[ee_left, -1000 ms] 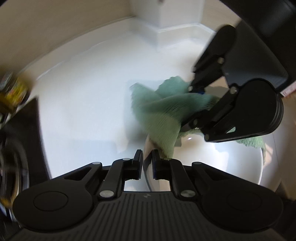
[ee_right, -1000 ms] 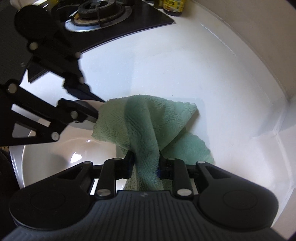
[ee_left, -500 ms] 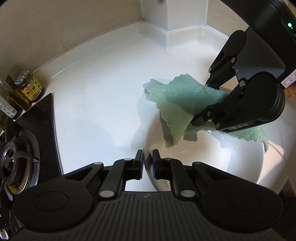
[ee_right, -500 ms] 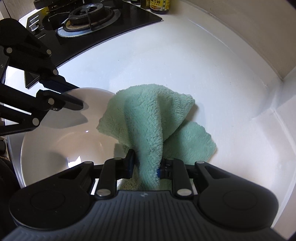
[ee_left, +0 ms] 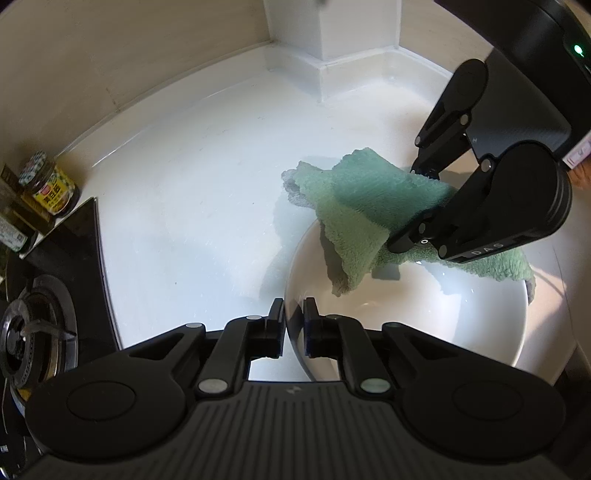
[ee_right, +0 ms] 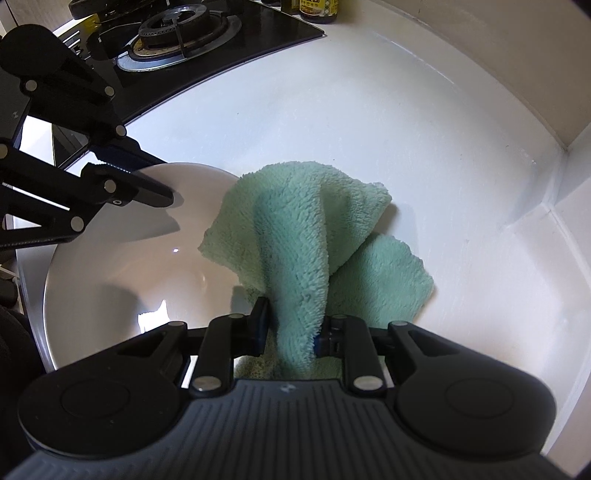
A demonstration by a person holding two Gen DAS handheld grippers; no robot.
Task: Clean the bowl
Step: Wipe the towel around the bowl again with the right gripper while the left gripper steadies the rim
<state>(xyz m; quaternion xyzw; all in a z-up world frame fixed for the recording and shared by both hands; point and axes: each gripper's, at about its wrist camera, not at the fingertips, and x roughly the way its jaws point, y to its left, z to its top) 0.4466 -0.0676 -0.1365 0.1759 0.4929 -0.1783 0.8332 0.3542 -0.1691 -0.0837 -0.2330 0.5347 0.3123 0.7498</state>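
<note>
A white bowl (ee_left: 461, 332) sits on the white counter, its near rim pinched between the fingers of my left gripper (ee_left: 294, 317), which is shut on it. My right gripper (ee_right: 291, 325) is shut on a green fluffy cloth (ee_right: 295, 229) that drapes over the bowl's far rim and onto the counter. In the left wrist view the right gripper (ee_left: 421, 206) comes in from the right, holding the cloth (ee_left: 362, 206) above the bowl's rim. The right wrist view shows the bowl (ee_right: 122, 266) at lower left, with the left gripper (ee_right: 162, 181) clamped on its rim.
A black gas hob (ee_right: 177, 40) with a burner lies beyond the bowl, at lower left in the left wrist view as the hob (ee_left: 48, 302). Jars (ee_left: 48, 184) stand against the beige wall. A white pillar corner (ee_left: 332, 33) rises at the back. White counter (ee_left: 184, 192) stretches between.
The cloth and the right gripper have drawn back from the bowl's middle toward its far rim over the last second. The left gripper keeps its grip on the rim; its view has steadied.
</note>
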